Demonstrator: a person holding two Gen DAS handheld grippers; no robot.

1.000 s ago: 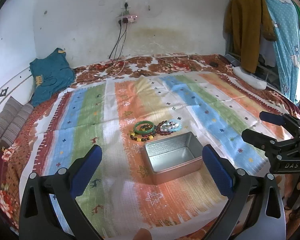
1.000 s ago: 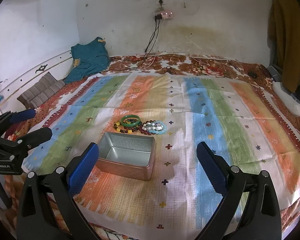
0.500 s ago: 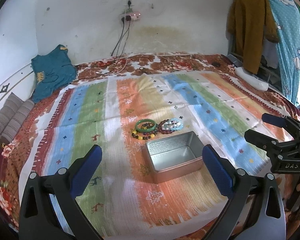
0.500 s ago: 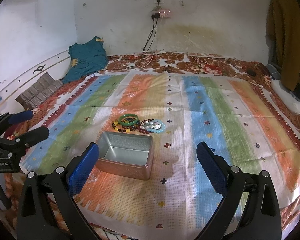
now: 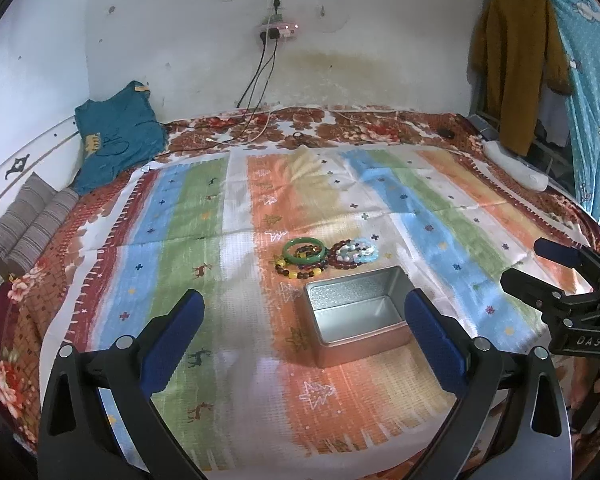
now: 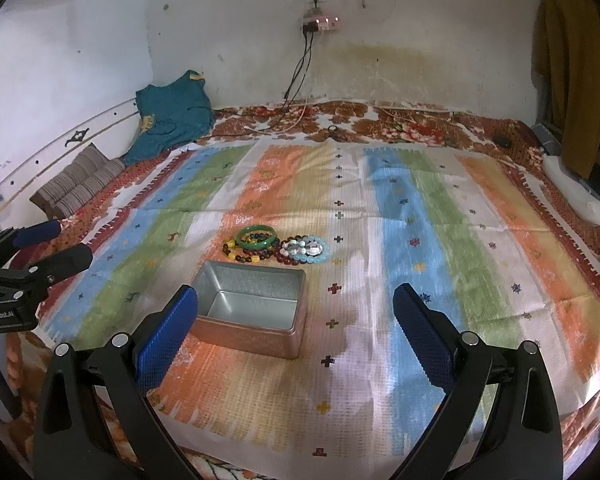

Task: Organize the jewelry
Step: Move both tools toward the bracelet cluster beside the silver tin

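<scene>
While both tongs — left (image 5: 302, 322), right (image 6: 296, 318) — gape, perhaps five bracelets (image 6: 276, 248) lie beside one tin (image 6: 252, 312).

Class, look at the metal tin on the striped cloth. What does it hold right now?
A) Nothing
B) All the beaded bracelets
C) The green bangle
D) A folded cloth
A: the metal tin shows only its bare floor, while the green bangle and beaded bracelets lie on the striped cloth just beyond it.
</scene>
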